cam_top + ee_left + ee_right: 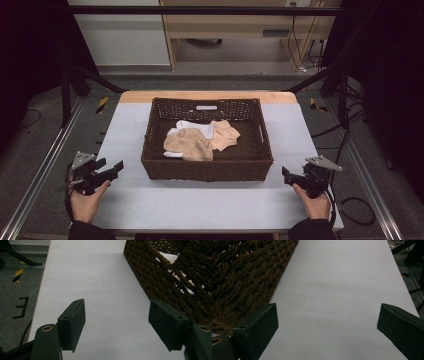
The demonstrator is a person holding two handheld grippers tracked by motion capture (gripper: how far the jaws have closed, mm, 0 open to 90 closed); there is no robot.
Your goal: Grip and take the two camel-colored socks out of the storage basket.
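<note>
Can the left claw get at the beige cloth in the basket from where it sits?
Probably yes: the left claw is open and empty, the basket has no lid, and the beige cloth lies on top.

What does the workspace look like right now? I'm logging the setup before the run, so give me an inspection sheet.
Surface: table under a pale grey cover, wooden edge showing at the far side.
Job's things: brown woven basket mid-table, holding a pile of beige cloths and a white cloth.
Clutter: nothing seen.
Grippers: left gripper open, left of the basket; right gripper open, right of it; both hold nothing.
Cables: black cable trailing on the floor at right; more by the far wall.
Surroundings: dark frame rails, grey floor, yellow-black tape marks, wooden furniture behind.
</note>
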